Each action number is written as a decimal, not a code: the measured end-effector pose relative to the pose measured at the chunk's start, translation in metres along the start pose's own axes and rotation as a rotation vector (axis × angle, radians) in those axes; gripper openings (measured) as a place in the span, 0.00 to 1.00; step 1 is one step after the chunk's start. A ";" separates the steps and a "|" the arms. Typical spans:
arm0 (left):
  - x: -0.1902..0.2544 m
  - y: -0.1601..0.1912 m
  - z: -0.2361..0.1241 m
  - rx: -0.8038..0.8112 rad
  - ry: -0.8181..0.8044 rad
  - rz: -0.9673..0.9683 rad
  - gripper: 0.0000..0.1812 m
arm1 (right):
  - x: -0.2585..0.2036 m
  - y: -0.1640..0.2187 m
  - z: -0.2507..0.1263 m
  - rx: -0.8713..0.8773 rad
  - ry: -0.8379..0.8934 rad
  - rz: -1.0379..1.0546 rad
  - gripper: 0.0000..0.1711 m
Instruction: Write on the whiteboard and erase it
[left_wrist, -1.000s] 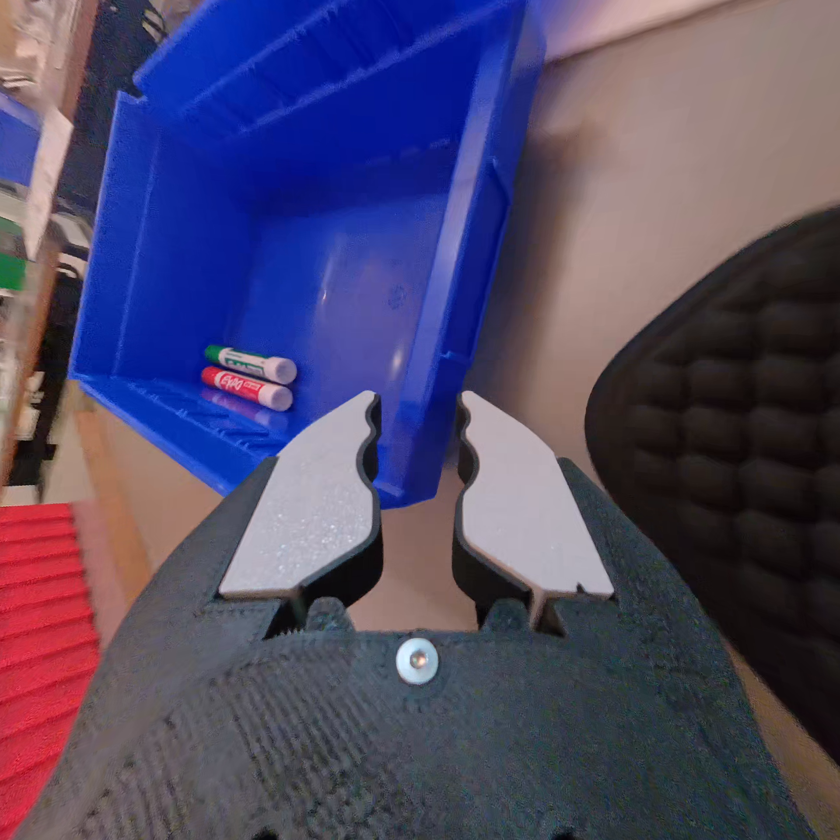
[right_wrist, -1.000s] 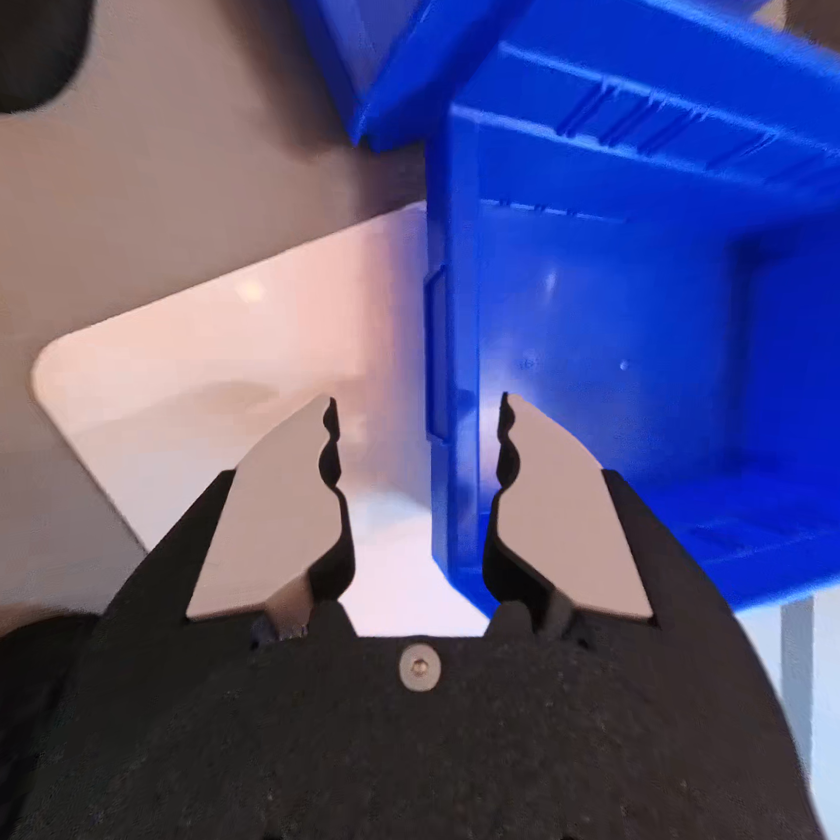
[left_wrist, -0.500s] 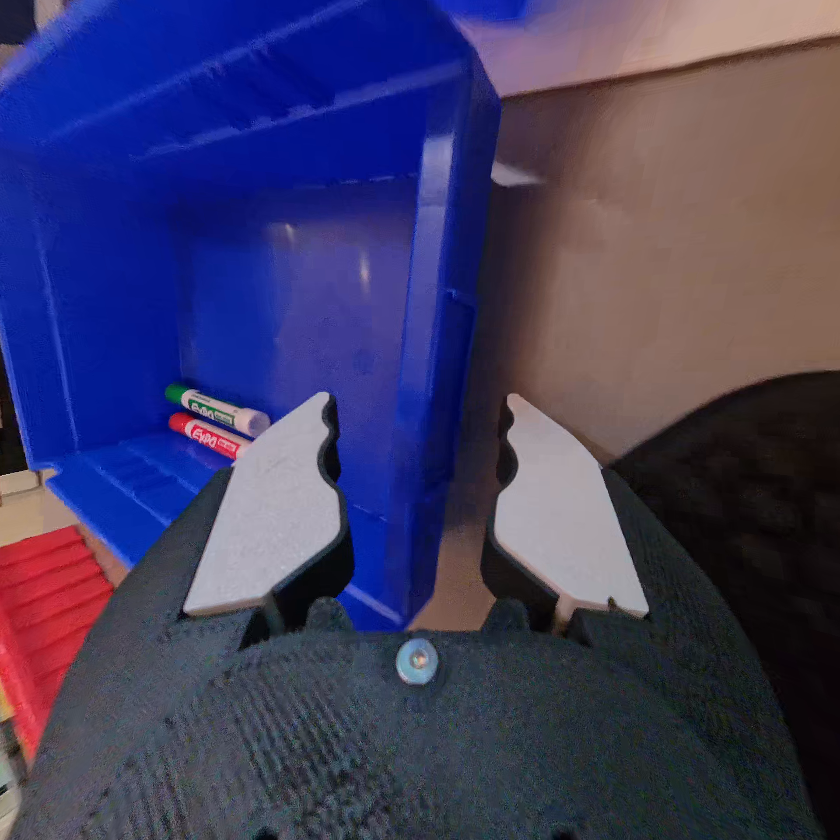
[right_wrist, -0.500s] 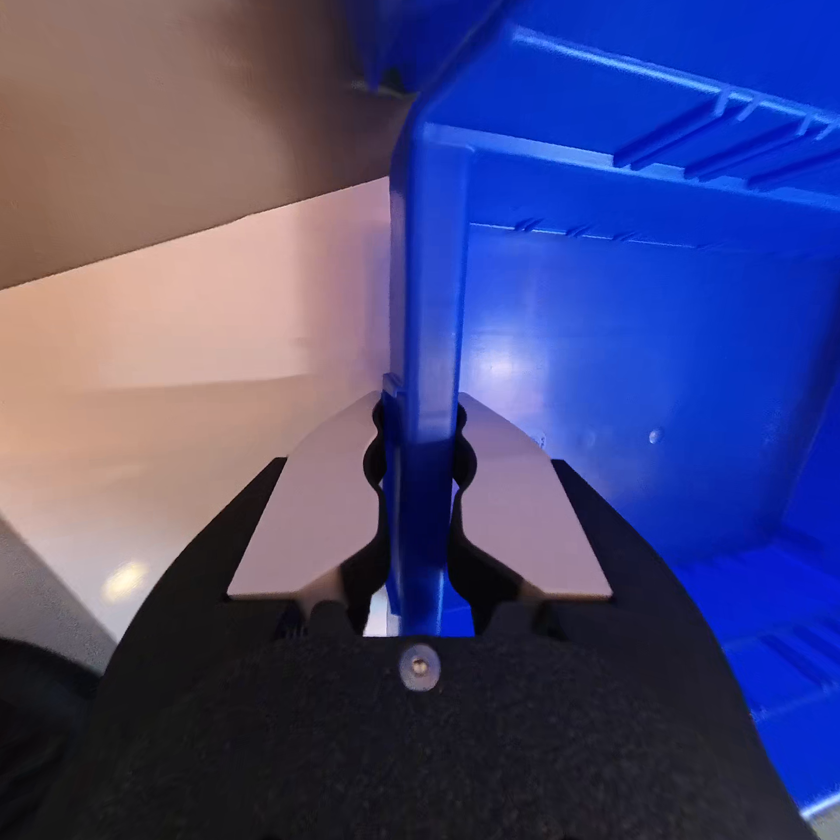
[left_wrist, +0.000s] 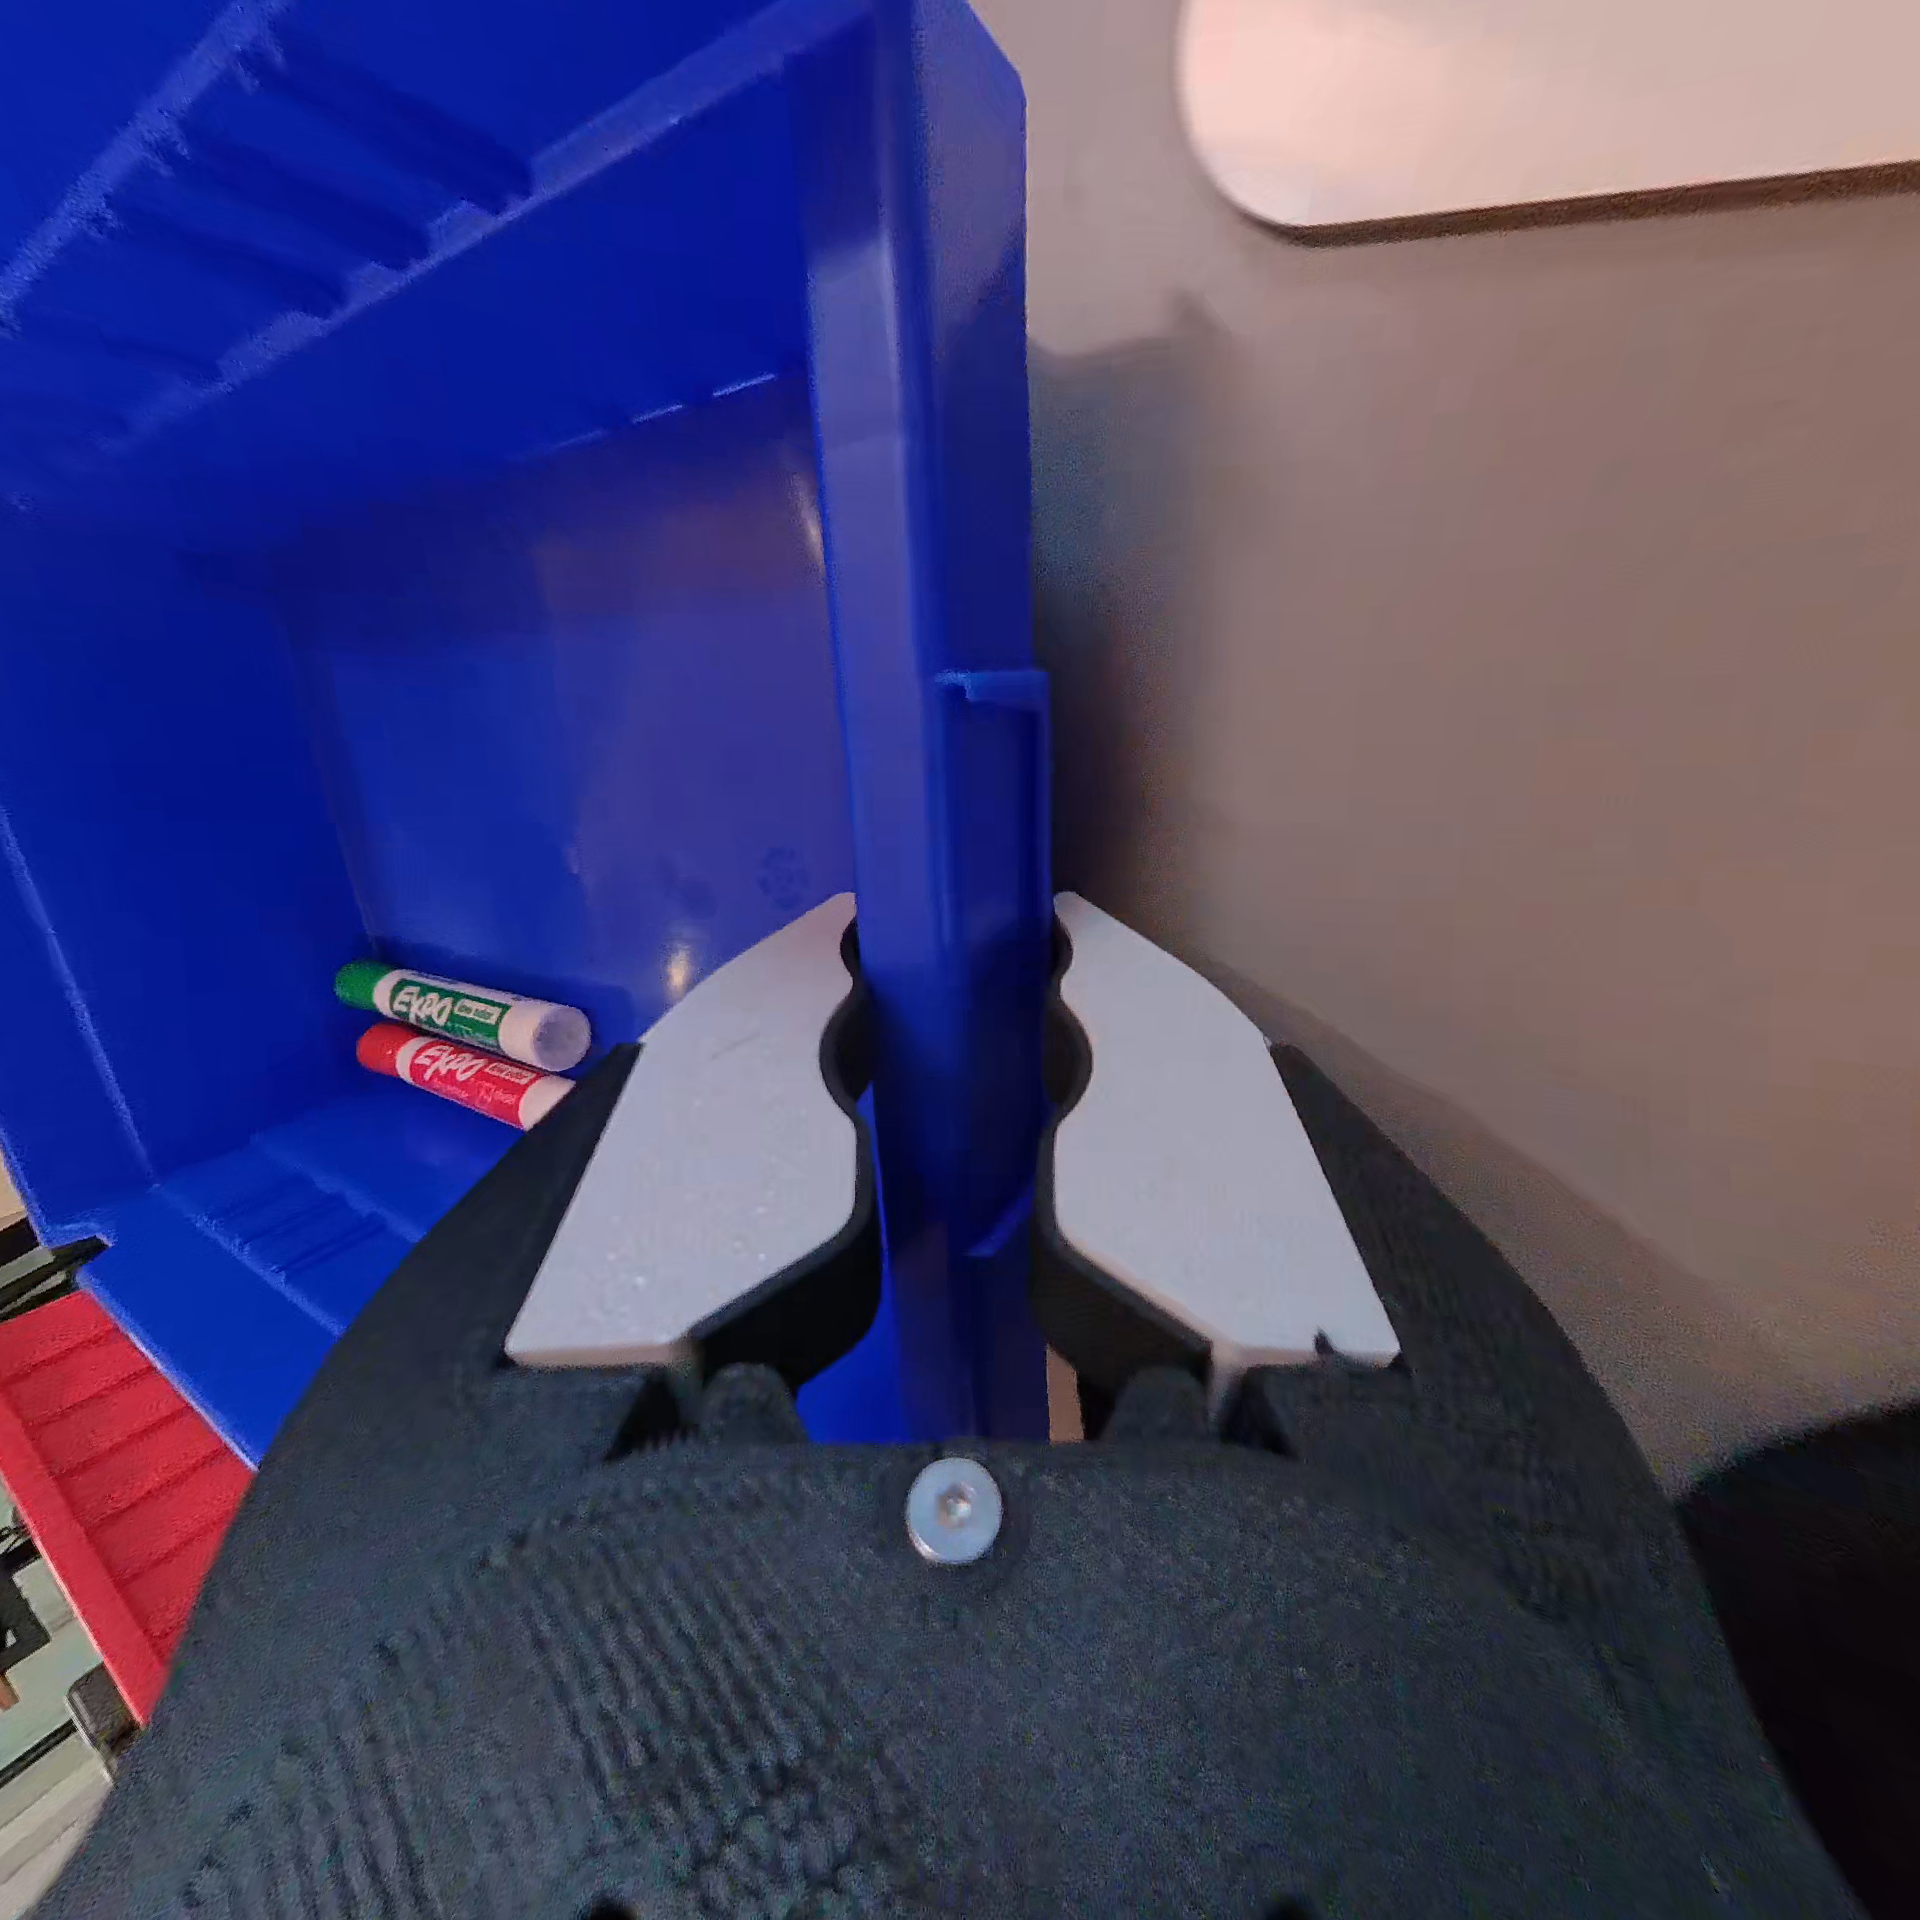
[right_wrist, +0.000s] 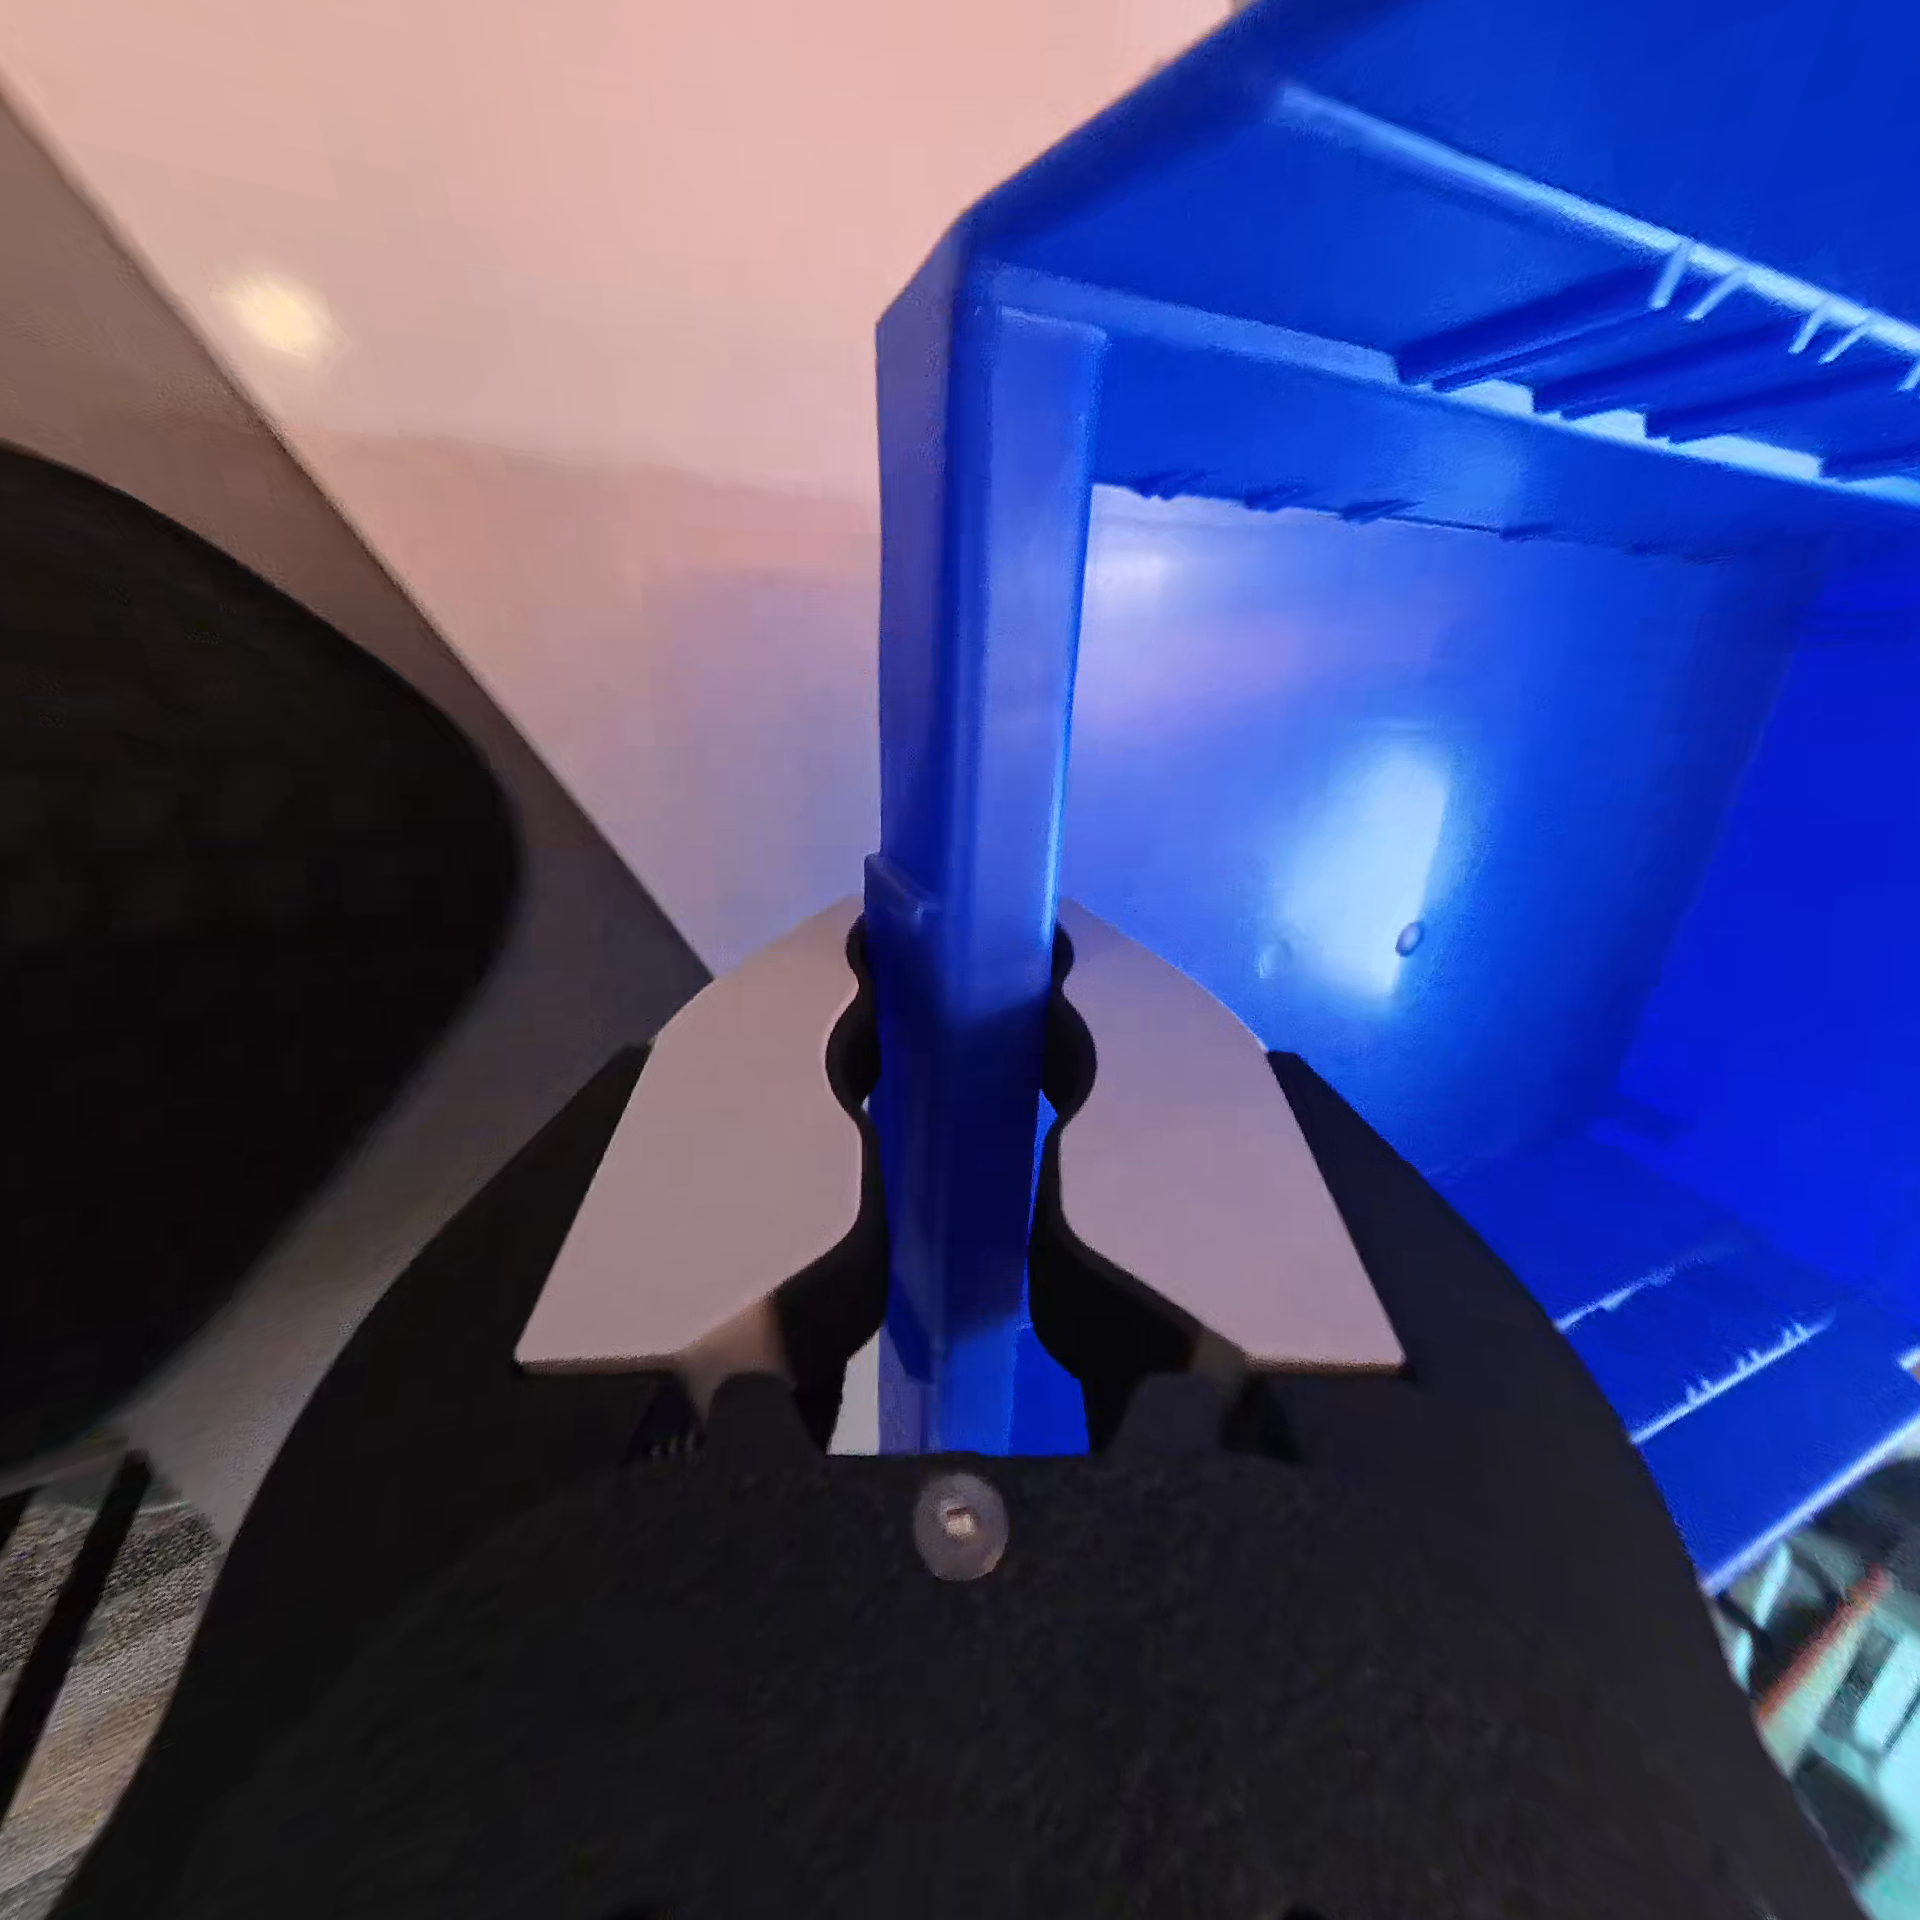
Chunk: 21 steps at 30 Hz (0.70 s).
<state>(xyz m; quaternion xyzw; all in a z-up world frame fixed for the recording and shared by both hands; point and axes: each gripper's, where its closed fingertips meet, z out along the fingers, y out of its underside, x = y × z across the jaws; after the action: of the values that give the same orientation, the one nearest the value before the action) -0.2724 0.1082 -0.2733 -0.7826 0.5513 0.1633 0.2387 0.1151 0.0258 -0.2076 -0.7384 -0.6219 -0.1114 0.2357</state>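
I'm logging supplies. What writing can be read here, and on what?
Green marker: a printed label, which I won't quote.
Red marker: a printed label, also not quoted.
Blue bin: a small moulded mark, too blurred to read.
Whiteboard: no writing visible.

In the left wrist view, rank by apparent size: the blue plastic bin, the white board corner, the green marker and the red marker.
1. Blue plastic bin, by far the largest.
2. White board corner, only partly in frame.
3. Green marker and red marker: they look alike, with the red one's end hidden behind the left gripper, so no ranking.
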 end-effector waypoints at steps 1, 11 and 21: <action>-0.007 0.000 0.004 0.001 -0.010 -0.004 0.17 | 0.014 0.019 0.006 -0.029 0.026 0.018 0.17; -0.037 -0.006 0.024 -0.027 -0.051 -0.043 0.17 | 0.115 0.141 0.103 -0.121 0.068 0.135 0.17; -0.063 0.006 0.036 -0.009 -0.084 -0.136 0.18 | 0.135 0.108 0.080 0.076 0.262 0.221 0.24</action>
<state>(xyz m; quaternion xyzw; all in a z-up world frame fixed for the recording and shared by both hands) -0.2992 0.1754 -0.2720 -0.8118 0.4855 0.1817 0.2688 0.2373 0.1687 -0.2373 -0.7718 -0.5049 -0.1565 0.3535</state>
